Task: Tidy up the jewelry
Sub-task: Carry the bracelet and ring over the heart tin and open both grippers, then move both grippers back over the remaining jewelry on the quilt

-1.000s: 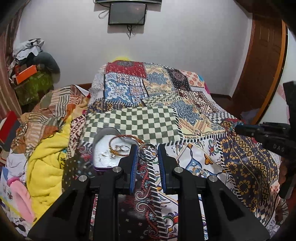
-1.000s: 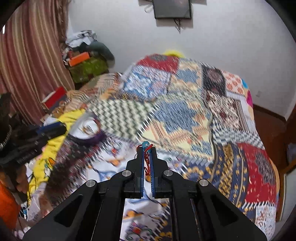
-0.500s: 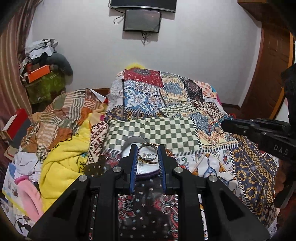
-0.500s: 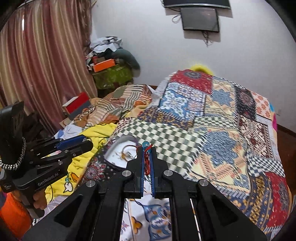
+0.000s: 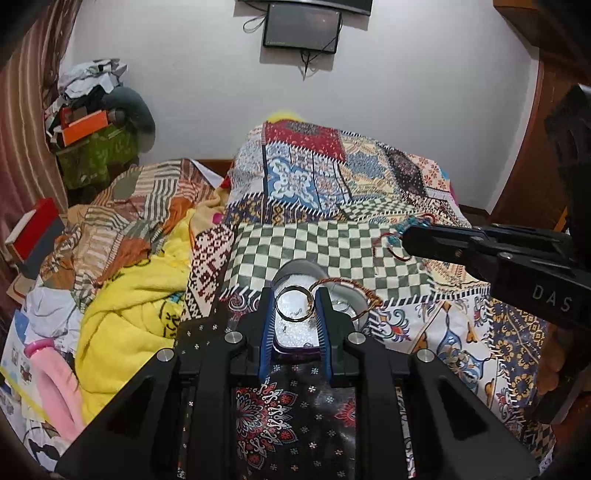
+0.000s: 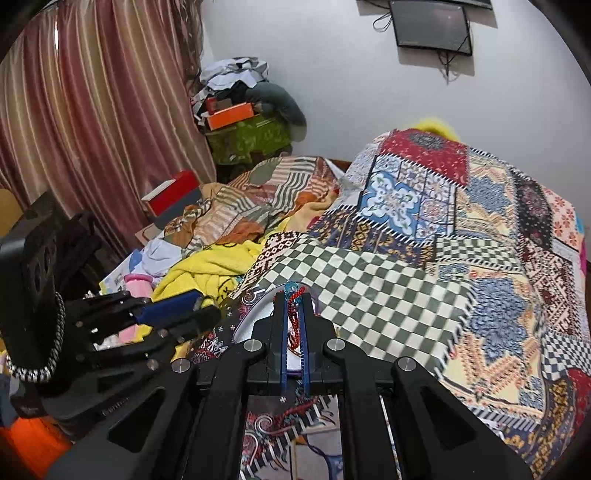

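My left gripper (image 5: 294, 304) is shut on a gold bangle (image 5: 294, 303), held just above a round jewelry box (image 5: 354, 301) with a white lining on the patchwork bedspread. A copper wire bangle (image 5: 341, 283) leans out over the box's right rim. My right gripper (image 6: 293, 299) is shut on a red and blue thread bracelet (image 6: 293, 295), with the box (image 6: 255, 317) right behind its fingertips. In the left wrist view the right gripper (image 5: 404, 240) comes in from the right, the bracelet (image 5: 391, 243) dangling at its tip. The left gripper (image 6: 207, 314) shows at the left in the right wrist view.
The bed (image 5: 332, 243) carries a patchwork cover. To its left lie a yellow towel (image 5: 129, 302), striped cloth (image 5: 122, 218) and a pink cup (image 6: 137, 286). A red box (image 6: 171, 195), a cluttered pile (image 6: 240, 118), a curtain (image 6: 92, 110) and a wall screen (image 5: 301, 27) stand beyond.
Both grippers have swung left toward the jewelry box. The gold bangle, earlier to the right of the box, now hangs over it. The right gripper with the bracelet has closed in on the box.
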A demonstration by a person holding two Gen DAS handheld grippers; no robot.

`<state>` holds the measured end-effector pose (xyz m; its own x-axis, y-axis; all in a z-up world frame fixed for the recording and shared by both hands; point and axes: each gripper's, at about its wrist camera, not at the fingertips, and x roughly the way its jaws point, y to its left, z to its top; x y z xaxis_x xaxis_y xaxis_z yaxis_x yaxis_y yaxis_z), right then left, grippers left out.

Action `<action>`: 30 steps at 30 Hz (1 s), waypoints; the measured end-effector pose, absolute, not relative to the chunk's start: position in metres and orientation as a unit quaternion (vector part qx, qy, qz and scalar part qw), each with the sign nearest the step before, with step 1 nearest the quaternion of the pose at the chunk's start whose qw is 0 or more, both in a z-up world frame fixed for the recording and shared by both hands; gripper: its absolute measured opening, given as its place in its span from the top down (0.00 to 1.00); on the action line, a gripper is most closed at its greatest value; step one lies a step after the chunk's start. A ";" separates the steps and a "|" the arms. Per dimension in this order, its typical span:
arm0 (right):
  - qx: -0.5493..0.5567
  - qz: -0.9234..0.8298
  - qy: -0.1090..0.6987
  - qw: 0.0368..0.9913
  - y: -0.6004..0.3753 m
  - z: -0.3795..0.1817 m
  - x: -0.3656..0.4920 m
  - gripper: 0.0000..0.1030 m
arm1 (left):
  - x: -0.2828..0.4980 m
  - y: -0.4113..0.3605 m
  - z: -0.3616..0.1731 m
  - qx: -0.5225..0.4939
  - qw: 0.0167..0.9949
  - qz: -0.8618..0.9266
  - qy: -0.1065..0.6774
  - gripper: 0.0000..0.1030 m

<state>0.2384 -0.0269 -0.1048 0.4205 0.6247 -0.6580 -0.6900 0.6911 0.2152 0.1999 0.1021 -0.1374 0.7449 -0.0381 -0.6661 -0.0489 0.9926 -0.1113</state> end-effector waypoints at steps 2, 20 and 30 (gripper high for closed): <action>-0.044 0.394 0.380 0.836 -0.022 -0.110 0.242 0.95 | 0.205 0.103 -0.145 -0.065 0.928 0.001 0.366 0.80; -0.052 0.396 0.404 0.823 -0.008 -0.129 0.257 0.95 | 0.229 0.102 -0.176 -0.073 0.913 -0.016 0.401 0.80; -0.068 0.364 0.395 0.841 -0.029 -0.118 0.248 0.82 | 0.227 0.096 -0.172 -0.073 0.910 -0.013 0.408 0.80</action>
